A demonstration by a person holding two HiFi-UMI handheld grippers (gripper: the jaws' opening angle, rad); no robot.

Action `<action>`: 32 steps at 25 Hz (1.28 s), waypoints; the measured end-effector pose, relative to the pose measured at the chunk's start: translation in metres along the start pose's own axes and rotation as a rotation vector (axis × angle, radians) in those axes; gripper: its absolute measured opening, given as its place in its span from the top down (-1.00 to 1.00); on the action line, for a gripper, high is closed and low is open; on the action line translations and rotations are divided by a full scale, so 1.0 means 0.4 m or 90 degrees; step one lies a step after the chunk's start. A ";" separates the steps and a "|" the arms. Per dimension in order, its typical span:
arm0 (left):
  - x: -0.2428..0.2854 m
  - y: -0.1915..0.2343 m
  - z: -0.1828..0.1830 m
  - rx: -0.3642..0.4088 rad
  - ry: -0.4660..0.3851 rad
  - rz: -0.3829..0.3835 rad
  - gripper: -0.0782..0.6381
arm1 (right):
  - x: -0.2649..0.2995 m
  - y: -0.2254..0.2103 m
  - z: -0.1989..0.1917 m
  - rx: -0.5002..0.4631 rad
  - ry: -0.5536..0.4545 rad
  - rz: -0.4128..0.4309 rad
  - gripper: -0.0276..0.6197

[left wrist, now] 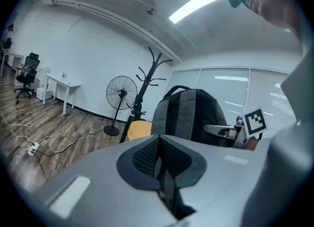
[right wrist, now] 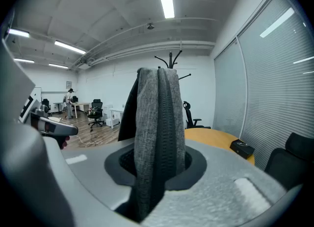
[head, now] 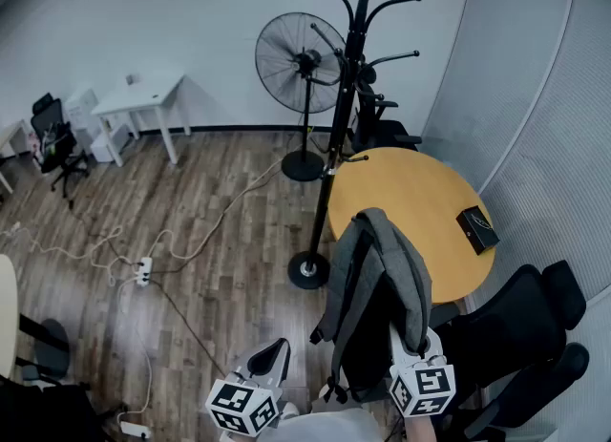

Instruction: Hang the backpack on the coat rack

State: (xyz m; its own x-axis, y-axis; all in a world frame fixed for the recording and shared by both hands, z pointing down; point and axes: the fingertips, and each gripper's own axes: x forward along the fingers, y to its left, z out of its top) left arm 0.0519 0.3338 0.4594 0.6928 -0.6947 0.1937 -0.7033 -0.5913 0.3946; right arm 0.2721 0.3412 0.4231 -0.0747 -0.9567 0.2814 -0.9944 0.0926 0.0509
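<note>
A grey and black backpack (head: 382, 273) hangs in the air in front of me, over the near edge of the round table. My right gripper (head: 409, 337) is shut on its grey shoulder strap (right wrist: 157, 123), which runs up between the jaws in the right gripper view. The black coat rack (head: 334, 144) stands on the floor beyond the backpack, its hooks bare. My left gripper (head: 271, 356) is low at the left, apart from the backpack, jaws shut with nothing between them. In the left gripper view the backpack (left wrist: 189, 113) is ahead and the coat rack (left wrist: 142, 88) behind it.
A standing fan (head: 299, 58) is just behind the rack. The round yellow table (head: 430, 203) carries a black box (head: 476, 228). A black office chair (head: 525, 330) is at my right. Cables and a power strip (head: 144, 270) lie on the wooden floor; a white desk (head: 143, 101) stands by the wall.
</note>
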 end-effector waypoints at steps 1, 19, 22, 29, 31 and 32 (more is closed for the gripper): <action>-0.017 -0.006 0.001 0.000 -0.007 0.006 0.73 | -0.011 0.013 -0.008 0.002 0.000 0.008 0.64; -0.042 -0.197 0.012 0.040 -0.018 0.027 0.73 | -0.122 0.023 -0.011 -0.026 -0.029 0.095 0.64; -0.049 -0.214 -0.017 0.037 -0.012 0.035 0.73 | -0.140 0.014 -0.032 -0.018 -0.026 0.108 0.64; -0.070 -0.201 -0.040 0.012 -0.007 0.075 0.73 | -0.120 0.032 -0.067 -0.011 -0.001 0.141 0.64; -0.077 -0.187 -0.047 0.005 -0.001 0.086 0.73 | -0.109 0.046 -0.078 -0.006 0.011 0.153 0.64; -0.079 -0.179 -0.049 0.001 -0.001 0.091 0.73 | -0.102 0.053 -0.081 -0.004 0.012 0.158 0.64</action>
State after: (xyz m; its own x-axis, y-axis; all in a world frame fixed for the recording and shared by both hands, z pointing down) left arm 0.0835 0.4059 0.4428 0.5858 -0.7722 0.2461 -0.7947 -0.4878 0.3612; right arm 0.2566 0.3909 0.4438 -0.3158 -0.8987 0.3044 -0.9451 0.3263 -0.0171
